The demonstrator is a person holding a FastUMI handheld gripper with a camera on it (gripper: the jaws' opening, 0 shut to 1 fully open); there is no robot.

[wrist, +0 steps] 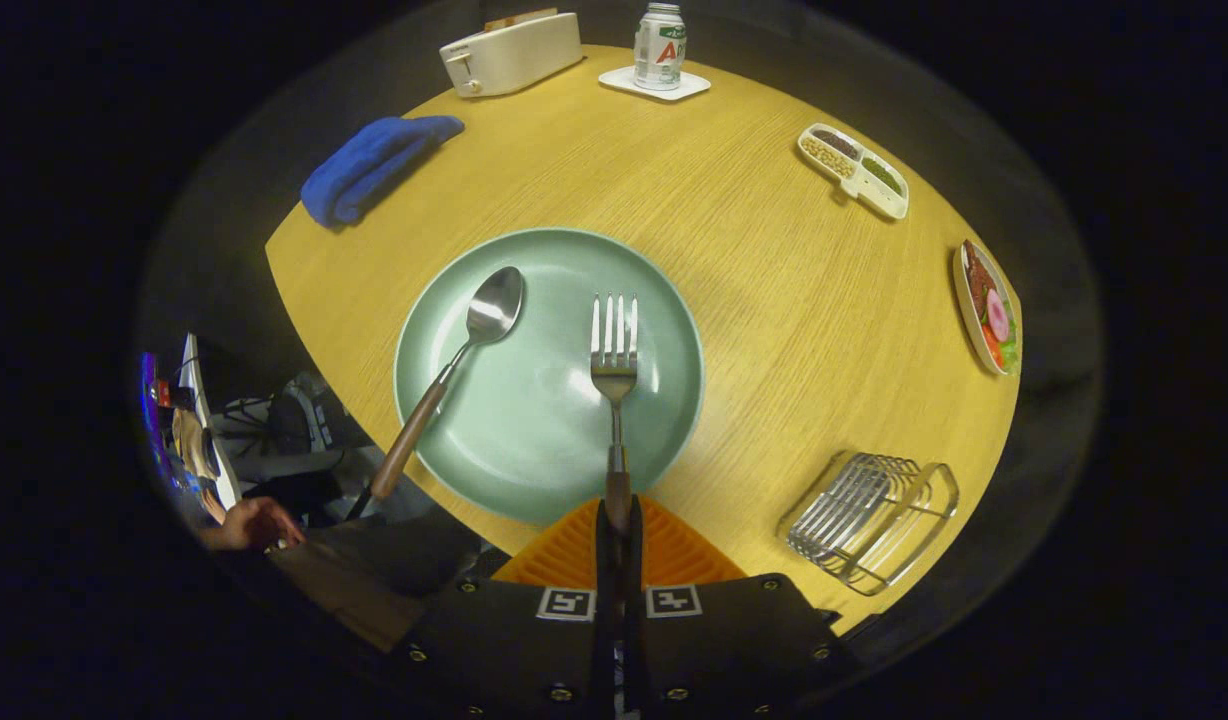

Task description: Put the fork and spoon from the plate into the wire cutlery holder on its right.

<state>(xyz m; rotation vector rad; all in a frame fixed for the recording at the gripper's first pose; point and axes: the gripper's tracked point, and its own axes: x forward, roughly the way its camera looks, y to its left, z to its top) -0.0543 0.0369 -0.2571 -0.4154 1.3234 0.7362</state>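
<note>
Tool (617, 520) grips fork (614, 350) handle over plate (534, 450).

the gripper (619, 530) points straight ahead, its two fingers (606, 560) drawn together side by side with almost no gap, pinching the fork handle (617, 495) that runs between them, the fork (614, 350) reaching forward beyond the tips. low to the left, a person's hand (254, 522) rests loosely curled beside a dark sleeve (374, 580).
</note>
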